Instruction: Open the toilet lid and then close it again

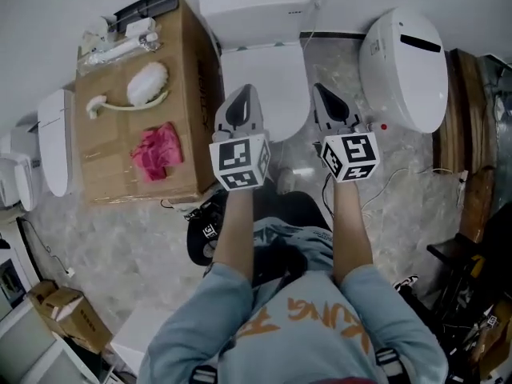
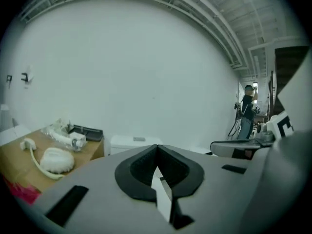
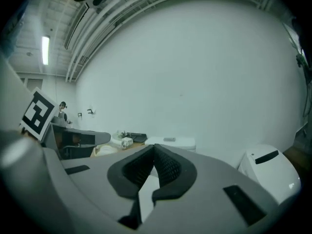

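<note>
Blue sleeves (image 1: 200, 318) closest, stretched toward the toilet (image 1: 254, 14). Just over its front, left claw (image 1: 246, 91) and right claw (image 1: 318, 88), shut tight, empty. Down flat, the toilet lid (image 1: 276, 70). Seems not opened yet: next, slip a claw under its front edge and lift. Left of the toilet, closed cardboard box (image 1: 108, 162), pink cloth (image 1: 158, 152) and white brush (image 1: 146, 82) on top.

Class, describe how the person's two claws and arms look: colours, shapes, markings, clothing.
The left claw and right claw are alike: pale grey tapering bodies, black ribbed pads, and a white cube with black square markers behind each. The person wears a light blue sweatshirt with orange lettering, sleeves stopping near the elbows.
</note>
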{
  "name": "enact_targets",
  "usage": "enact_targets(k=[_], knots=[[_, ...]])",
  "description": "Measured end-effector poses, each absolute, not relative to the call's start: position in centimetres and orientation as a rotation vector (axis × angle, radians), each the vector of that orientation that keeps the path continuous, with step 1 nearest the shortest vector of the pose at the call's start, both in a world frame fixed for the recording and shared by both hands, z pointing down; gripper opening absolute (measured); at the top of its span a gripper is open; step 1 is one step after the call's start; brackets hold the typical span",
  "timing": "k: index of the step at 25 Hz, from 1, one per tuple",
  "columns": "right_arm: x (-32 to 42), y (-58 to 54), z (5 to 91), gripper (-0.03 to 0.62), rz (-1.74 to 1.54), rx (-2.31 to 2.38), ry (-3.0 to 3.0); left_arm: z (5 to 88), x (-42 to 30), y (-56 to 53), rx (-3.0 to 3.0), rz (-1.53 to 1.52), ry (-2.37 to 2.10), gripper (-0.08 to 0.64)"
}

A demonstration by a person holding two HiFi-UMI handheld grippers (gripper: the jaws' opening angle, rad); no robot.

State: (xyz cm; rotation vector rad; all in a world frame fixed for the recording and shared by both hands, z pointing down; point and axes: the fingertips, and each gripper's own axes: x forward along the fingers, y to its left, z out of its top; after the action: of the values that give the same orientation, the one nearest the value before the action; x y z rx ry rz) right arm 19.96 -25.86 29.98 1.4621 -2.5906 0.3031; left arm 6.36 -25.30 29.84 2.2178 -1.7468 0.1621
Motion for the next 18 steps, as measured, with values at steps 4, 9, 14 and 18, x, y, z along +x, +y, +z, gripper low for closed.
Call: enact_targets(k=[4,9,14,18], knots=[[21.5,-24.7,24.1,0.012,0.255,1.545,-2.633,24.2,7.3,-24.4,2.282,0.132,-1.802,0.025],[23.7,-24.0,17.9,0.012,0.136,1.606,-2.649,19.2,9.6,-24.0,2.343,0.065,-1.823,0.025],[23.6,-24.5,14.5,0.012,0.045,1.623,-2.635,14.6,10.2,-24.6,2.471,0.073,-1.842,0.025],[22.0,-25.1,12.9,0.012,-0.018,1.588,-2.651,12.6,9.2,-25.3,2.501,0.111,-1.916,0.025]])
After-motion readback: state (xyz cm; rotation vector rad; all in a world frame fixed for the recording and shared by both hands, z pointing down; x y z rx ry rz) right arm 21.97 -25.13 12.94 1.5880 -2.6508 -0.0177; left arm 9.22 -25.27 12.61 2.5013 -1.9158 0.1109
